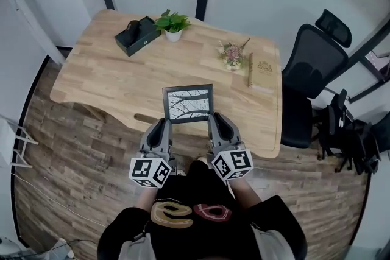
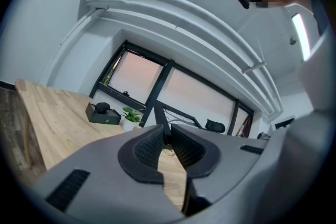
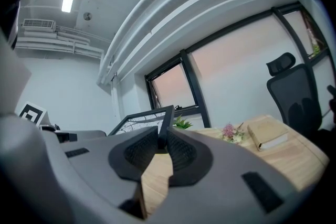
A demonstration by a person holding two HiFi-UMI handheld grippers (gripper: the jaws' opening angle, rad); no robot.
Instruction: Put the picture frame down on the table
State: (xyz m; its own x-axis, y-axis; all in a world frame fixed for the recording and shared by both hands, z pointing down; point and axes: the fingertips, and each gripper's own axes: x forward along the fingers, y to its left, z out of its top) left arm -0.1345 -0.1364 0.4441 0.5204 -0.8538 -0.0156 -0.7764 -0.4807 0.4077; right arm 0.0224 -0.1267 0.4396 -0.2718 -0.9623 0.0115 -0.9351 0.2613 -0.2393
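Your left gripper is clamped on the lower left corner of the picture frame. In the left gripper view its two ribbed pads pinch the thin black edge of the frame between them. Your right gripper is closed the same way on the lower right corner. In the right gripper view the jaws meet on the frame's side bar, and the branch print shows through the glass to its left.

The frame is held between the two grippers over the near edge of the wooden table, with its picture side facing up toward you. From these angles it is hard to say whether its lower edge touches the tabletop or sits just above it.

Farther back on the table, a black box lies at the far left with a small potted plant just beside it. A bunch of dried flowers and a tan book lie toward the right end. A black office chair stands off the table's right side.
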